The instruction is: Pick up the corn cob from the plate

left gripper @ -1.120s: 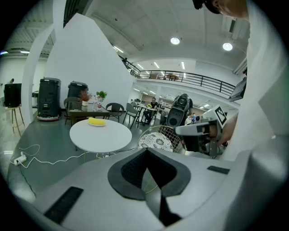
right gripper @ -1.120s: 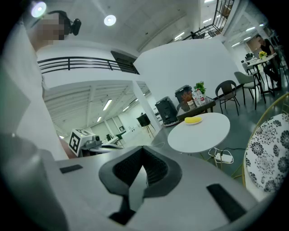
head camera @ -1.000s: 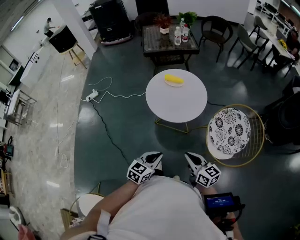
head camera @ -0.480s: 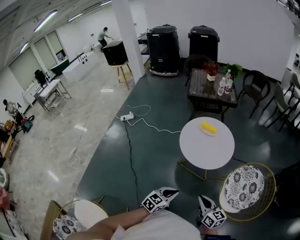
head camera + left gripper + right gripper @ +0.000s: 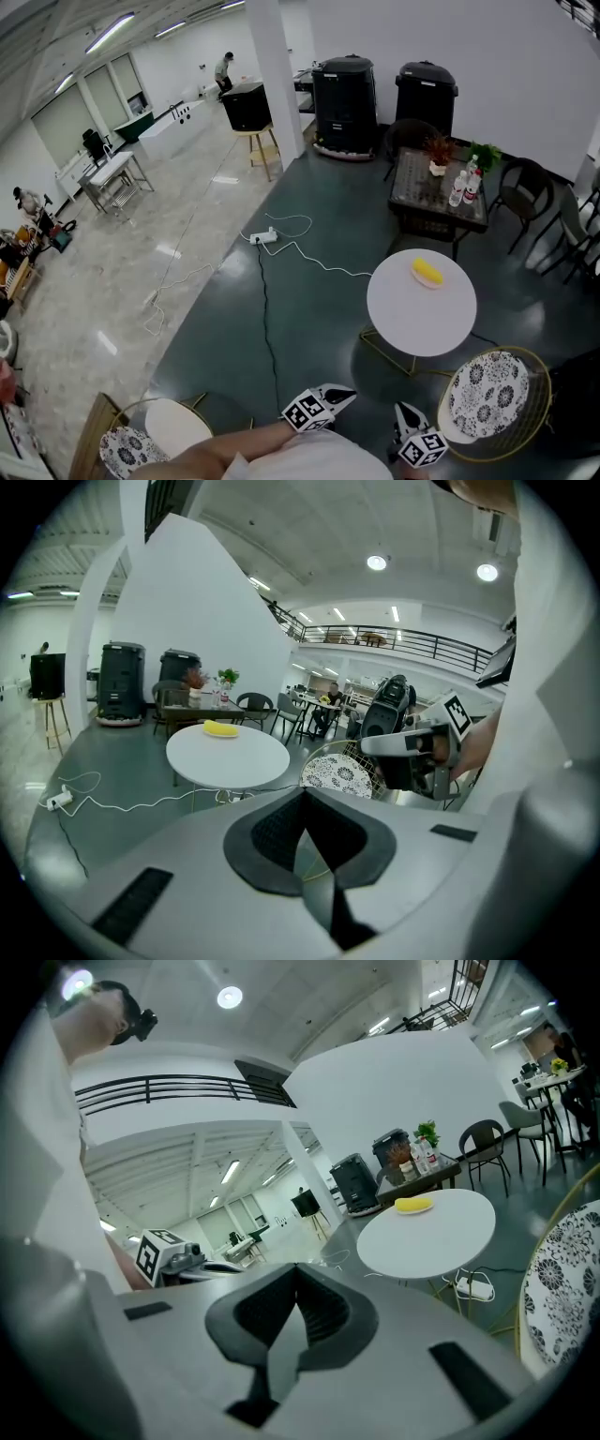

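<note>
At three o'clock in the head view, the yellow corn cob [image 5: 427, 272] has slid right on the round white table [image 5: 394, 323] as my gaze lifted. My left gripper [image 5: 342, 396] and right gripper [image 5: 405, 414] are well short, so I judge the approach isn't begun. Left gripper view: jaws pressed together, empty, cob at eleven o'clock. Right gripper view: closed too, cob at one o'clock. The plate is too small to make out.

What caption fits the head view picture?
Corn cob on the round white table; left gripper and right gripper, both shut, far from it.

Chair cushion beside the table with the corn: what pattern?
The cushion is white with black floral print; head view shows it best.
</note>
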The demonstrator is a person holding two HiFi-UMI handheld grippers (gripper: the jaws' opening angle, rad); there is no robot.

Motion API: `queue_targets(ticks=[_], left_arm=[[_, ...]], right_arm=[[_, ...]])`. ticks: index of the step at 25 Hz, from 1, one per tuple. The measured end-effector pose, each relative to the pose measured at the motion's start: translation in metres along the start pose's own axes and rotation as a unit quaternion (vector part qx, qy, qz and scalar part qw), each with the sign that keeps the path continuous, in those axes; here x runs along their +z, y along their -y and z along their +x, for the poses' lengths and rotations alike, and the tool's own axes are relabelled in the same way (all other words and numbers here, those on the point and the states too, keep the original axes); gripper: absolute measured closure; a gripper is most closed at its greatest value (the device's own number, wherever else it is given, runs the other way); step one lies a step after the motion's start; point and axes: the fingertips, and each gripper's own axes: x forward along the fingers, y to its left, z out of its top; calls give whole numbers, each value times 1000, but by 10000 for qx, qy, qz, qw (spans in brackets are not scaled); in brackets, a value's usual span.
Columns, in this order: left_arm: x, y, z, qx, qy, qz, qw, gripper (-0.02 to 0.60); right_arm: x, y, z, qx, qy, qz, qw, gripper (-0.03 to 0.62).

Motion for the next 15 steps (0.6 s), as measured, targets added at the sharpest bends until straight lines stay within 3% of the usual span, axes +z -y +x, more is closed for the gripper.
queue_targets(ticks=[15], left_arm=[[38,-91,2,-19,206,13,9998,574]], right_arm=[[34,22,81,-247,-15,-139,9996,586]])
